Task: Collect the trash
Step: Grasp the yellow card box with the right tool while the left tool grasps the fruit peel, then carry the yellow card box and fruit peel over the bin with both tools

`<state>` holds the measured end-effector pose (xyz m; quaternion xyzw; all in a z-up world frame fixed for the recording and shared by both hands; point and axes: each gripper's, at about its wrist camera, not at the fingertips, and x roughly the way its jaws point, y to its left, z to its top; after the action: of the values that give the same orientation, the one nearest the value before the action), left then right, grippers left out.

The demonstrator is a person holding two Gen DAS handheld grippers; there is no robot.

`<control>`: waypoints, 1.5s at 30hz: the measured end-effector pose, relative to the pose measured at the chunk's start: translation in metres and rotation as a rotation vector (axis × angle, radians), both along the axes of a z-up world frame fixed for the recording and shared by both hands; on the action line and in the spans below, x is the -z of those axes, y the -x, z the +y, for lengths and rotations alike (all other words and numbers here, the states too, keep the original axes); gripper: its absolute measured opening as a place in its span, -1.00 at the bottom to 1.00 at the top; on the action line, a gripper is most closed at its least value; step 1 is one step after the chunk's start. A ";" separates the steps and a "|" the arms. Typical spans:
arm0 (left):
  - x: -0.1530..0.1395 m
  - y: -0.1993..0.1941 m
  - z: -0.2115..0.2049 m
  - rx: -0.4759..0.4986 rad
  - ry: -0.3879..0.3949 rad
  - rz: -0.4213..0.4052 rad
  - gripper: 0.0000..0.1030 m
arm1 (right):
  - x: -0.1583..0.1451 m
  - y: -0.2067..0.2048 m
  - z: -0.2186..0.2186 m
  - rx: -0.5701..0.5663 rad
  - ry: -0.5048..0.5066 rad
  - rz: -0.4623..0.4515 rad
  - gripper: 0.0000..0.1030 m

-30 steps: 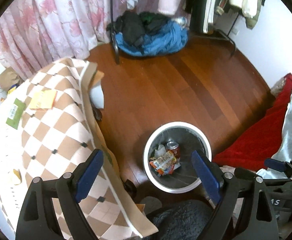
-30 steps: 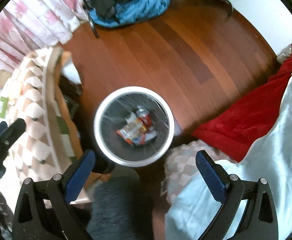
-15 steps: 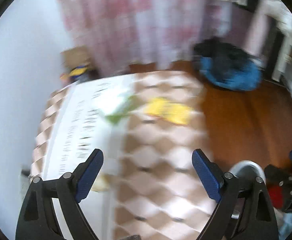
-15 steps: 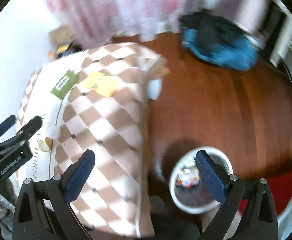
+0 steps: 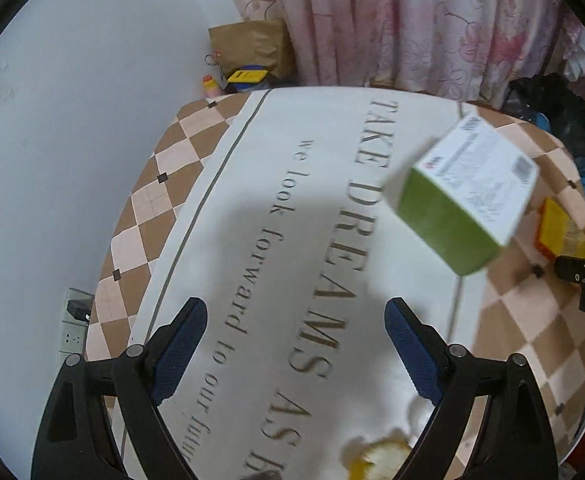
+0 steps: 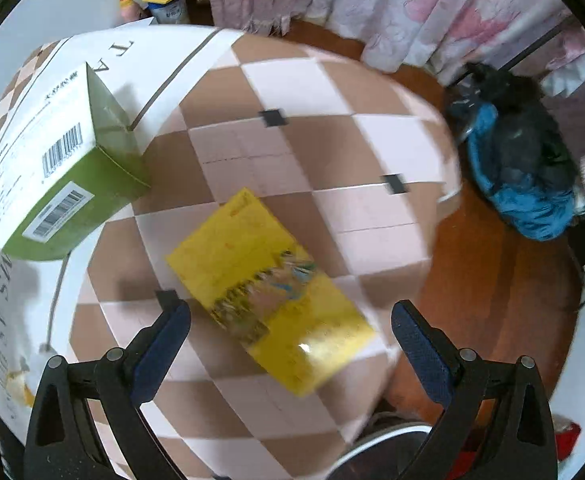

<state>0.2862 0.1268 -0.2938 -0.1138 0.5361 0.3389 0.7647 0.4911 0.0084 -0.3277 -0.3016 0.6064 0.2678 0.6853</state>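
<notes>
Both tools are held above the table (image 6: 332, 148) with nothing between their fingers. The left gripper (image 5: 294, 346) is spread wide over the printed white band of the cloth, and the right gripper (image 6: 290, 342) is spread equally wide just over the yellow packet (image 6: 268, 288). The packet is framed between the right fingers, which suggests it is being lined up as the next piece of trash to be taken; no contact is seen yet.

The green box (image 5: 464, 192) is lying on its side further back on the cloth, beside the packet but apart from it. A yellow scrap (image 5: 380, 456) is seen at the near edge of the cloth, close under the left tool; what it is cannot be told.

The cloth is checked in brown and pale squares. A white rim, probably the bin (image 6: 376, 440), is glimpsed below the table's near corner, so the carry is judged to be short. A wooden floor, flowered pink curtains (image 5: 412, 20), a blue and black heap of clothes (image 6: 520, 172) and a brown paper bag (image 5: 248, 46) by the wall are seen around the table.
</notes>
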 end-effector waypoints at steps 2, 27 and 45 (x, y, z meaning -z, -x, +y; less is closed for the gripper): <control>0.001 0.003 0.004 -0.003 0.010 -0.001 0.76 | 0.002 0.003 -0.001 0.025 -0.030 0.014 0.63; 0.014 0.065 -0.077 0.174 0.302 -0.117 -0.19 | -0.014 0.168 -0.111 0.334 -0.205 0.015 0.27; -0.098 0.094 -0.118 0.283 0.112 -0.279 -0.57 | -0.116 0.193 -0.163 0.375 -0.434 -0.077 0.24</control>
<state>0.1917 0.0084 -0.1958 -0.1256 0.4538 0.1784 0.8640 0.2976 -0.1547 -0.2122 -0.0405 0.5537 0.2485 0.7938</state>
